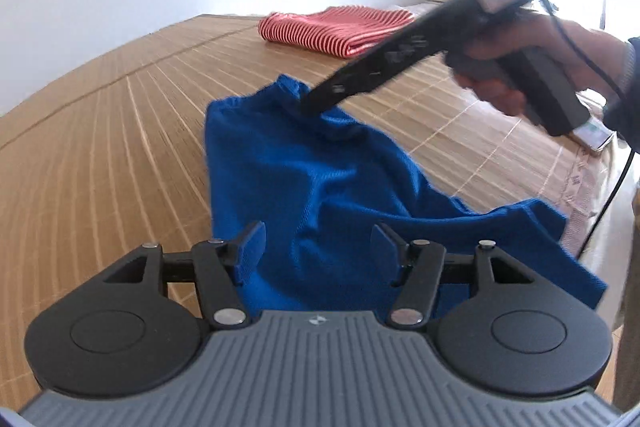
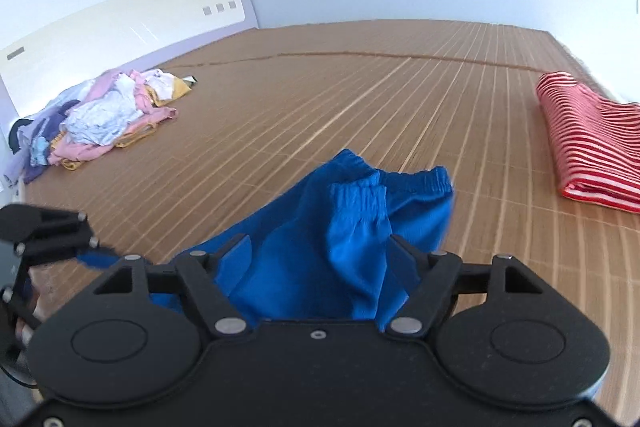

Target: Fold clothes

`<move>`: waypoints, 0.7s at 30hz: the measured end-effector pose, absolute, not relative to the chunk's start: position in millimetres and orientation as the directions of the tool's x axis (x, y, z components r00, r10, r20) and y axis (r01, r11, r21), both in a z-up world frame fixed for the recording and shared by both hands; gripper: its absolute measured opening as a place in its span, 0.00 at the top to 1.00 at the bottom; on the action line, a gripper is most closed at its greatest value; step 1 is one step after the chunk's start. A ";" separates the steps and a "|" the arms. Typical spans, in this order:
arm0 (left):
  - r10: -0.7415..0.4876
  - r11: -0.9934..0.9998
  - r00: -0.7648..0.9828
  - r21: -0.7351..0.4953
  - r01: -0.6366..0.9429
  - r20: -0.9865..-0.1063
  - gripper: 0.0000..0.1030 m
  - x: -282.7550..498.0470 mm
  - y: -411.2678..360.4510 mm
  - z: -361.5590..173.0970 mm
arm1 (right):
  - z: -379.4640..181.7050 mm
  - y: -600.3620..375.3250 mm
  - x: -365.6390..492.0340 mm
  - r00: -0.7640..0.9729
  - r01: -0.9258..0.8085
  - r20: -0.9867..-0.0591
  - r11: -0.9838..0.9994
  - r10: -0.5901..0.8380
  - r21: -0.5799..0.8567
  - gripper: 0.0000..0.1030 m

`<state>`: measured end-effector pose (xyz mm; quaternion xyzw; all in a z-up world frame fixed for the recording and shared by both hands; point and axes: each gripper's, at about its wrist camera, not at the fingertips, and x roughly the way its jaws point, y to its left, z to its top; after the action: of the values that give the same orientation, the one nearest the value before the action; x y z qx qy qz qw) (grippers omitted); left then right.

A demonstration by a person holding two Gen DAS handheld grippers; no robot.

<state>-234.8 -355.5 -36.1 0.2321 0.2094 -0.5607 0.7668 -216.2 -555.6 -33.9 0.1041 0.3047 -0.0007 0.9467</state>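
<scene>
A blue garment (image 1: pixel 320 183) with an elastic waistband lies crumpled on the bamboo mat (image 1: pixel 100 147). My left gripper (image 1: pixel 318 247) is open, its fingers spread over the near part of the blue cloth. My right gripper (image 2: pixel 320 259) is also open, with the blue garment (image 2: pixel 352 223) bunched between and beyond its fingers. In the left wrist view the right gripper (image 1: pixel 308 105) reaches in from the right, its tips touching the garment's far edge. In the right wrist view the left gripper (image 2: pixel 86 251) shows at the left edge by a corner of the cloth.
A folded red-and-white striped garment (image 1: pixel 340 29) lies on the far side of the mat, and it also shows in the right wrist view (image 2: pixel 588 139). A pile of unfolded pastel clothes (image 2: pixel 100 119) lies by the headboard (image 2: pixel 120 19). A phone (image 1: pixel 594 135) lies near the mat's edge.
</scene>
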 end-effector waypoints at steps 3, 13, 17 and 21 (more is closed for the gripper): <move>-0.767 0.276 0.270 0.080 0.958 -0.582 0.37 -229.5 -351.8 -56.7 | -46.3 -560.7 -196.2 0.805 0.072 -0.591 0.982 0.045 0.172 0.29; -0.774 0.275 0.264 0.069 0.959 -0.575 0.32 -236.7 -338.4 -61.1 | -72.2 -615.2 -185.3 0.830 0.157 -0.554 0.925 0.066 0.345 0.88; -0.771 0.291 0.277 0.070 0.954 -0.573 0.32 -238.2 -335.4 -59.2 | -50.0 -623.8 -191.4 0.858 0.135 -0.508 0.925 0.070 0.356 0.88; -0.776 0.296 0.301 0.101 0.950 -0.554 0.32 -246.0 -330.2 -54.6 | -36.2 -627.1 -181.7 0.859 0.123 -0.510 0.946 0.049 0.298 0.88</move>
<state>-246.0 -330.2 -54.6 0.2112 0.2055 -0.5544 0.7783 -181.7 -627.1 -36.2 0.1624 0.2648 -0.0196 0.9503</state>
